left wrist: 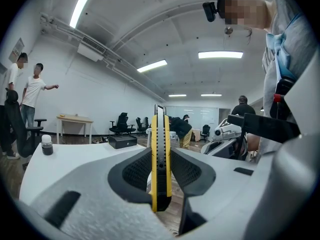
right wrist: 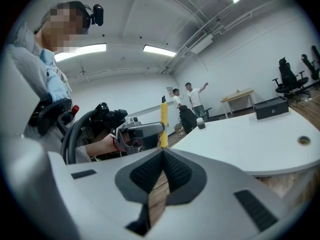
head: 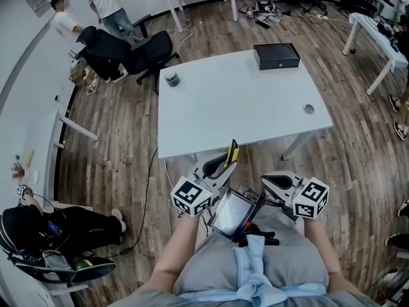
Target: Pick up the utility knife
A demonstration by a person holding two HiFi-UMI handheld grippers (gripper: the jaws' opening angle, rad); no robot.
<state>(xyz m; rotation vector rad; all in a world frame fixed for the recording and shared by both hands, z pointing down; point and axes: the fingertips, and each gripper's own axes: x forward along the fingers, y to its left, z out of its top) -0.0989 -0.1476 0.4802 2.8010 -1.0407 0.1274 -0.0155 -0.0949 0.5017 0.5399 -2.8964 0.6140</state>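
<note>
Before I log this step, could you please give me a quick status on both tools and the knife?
Left tool shut on utility knife, knife upright. Right tool shut, empty. Nothing in the way.

The tabletop (head: 243, 107) was mostly bare; only a dark jar (head: 172, 78) near its far left corner and a black box (head: 276, 55) at its far right stood there. A screen device (head: 231, 211) crowded the gap between left claw (head: 222, 164) and right claw (head: 268, 181).

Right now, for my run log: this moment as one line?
left gripper: shut on utility knife, upright, clear of table | right gripper: shut, empty
</note>
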